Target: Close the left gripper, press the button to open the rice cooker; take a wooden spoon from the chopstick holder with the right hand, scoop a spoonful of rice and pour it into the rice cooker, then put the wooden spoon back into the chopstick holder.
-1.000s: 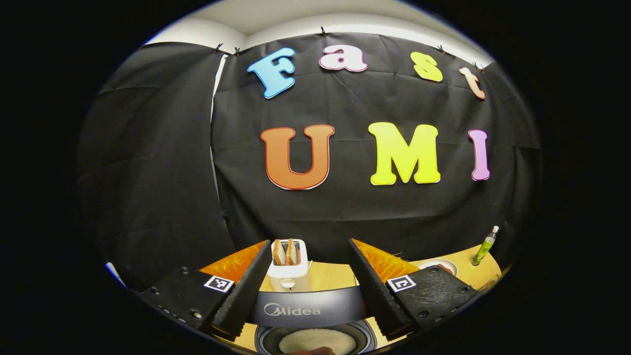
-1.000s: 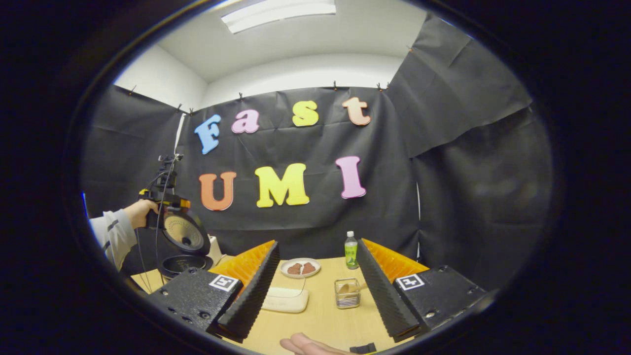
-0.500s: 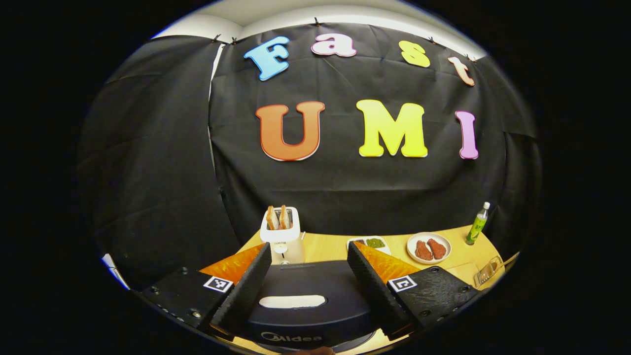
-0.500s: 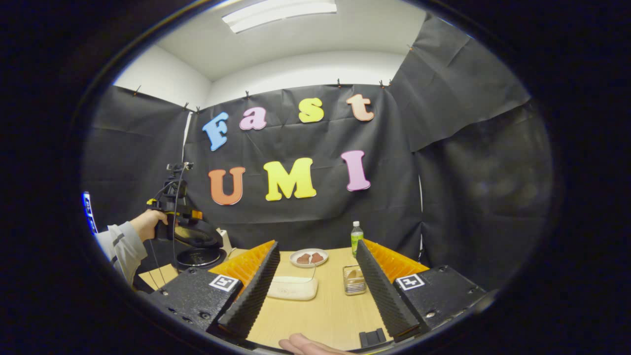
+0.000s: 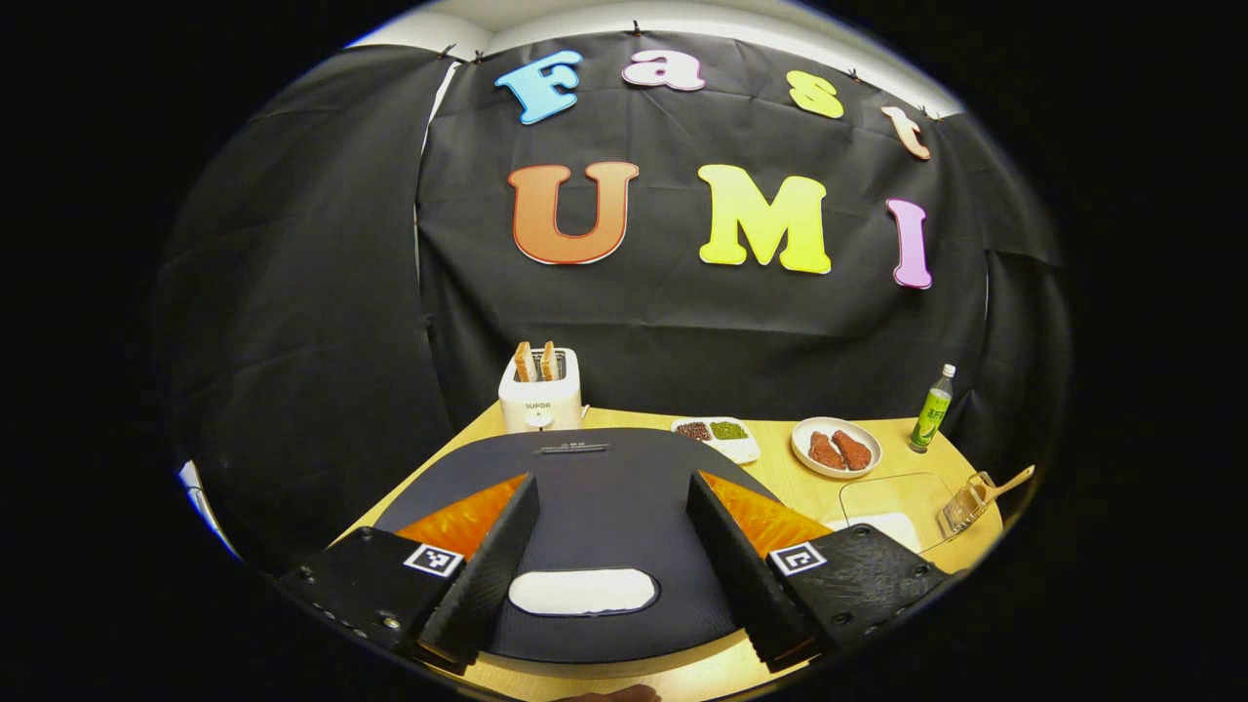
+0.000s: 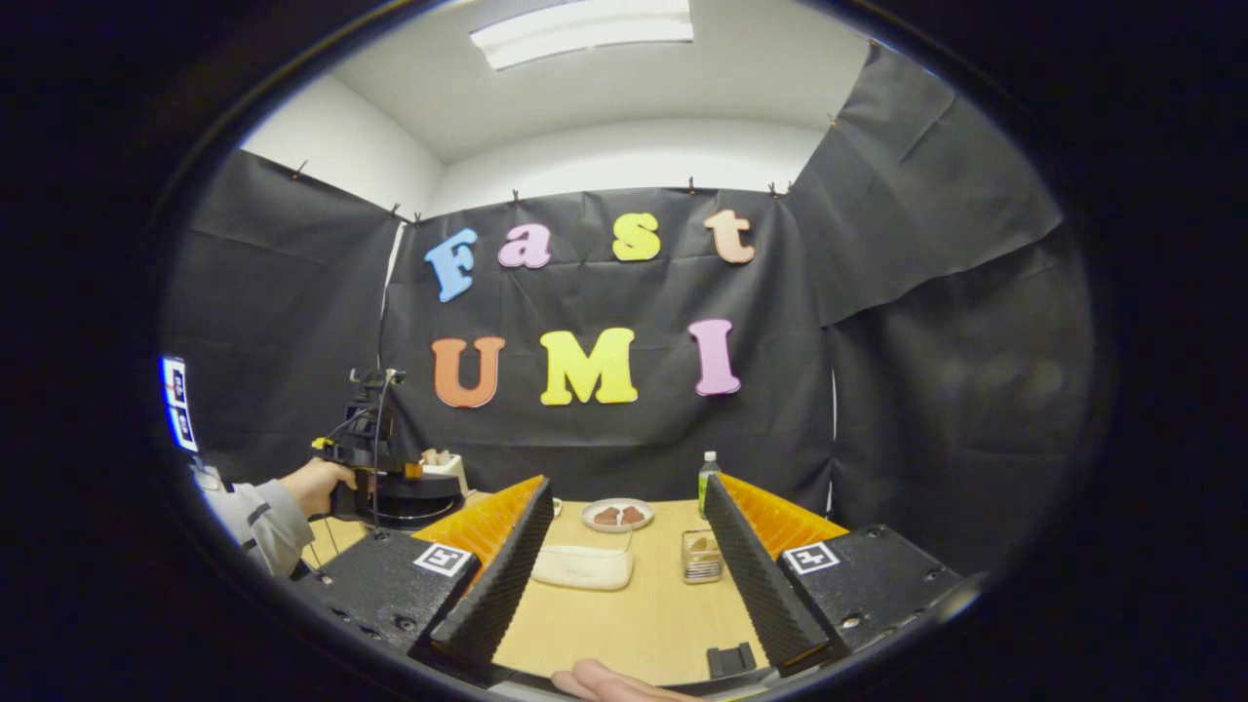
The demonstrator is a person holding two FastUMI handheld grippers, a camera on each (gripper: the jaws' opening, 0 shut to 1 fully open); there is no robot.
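The left gripper [image 5: 609,561] hovers, fingers spread wide and empty, over the shut rice cooker lid [image 5: 585,487] at lower centre. The right gripper [image 6: 619,575], equally agape, faces the chopstick holder [image 6: 700,558] holding the wooden spoon [image 5: 1004,481]. Next, apparently: closing the left fingers and pressing the button.

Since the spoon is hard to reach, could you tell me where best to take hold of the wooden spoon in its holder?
I'd grip the wooden spoon by its handle, which sticks out above the clear chopstick holder and leans right. Come from above with the right gripper, fingers either side of the handle; the bowl end sits inside the holder.
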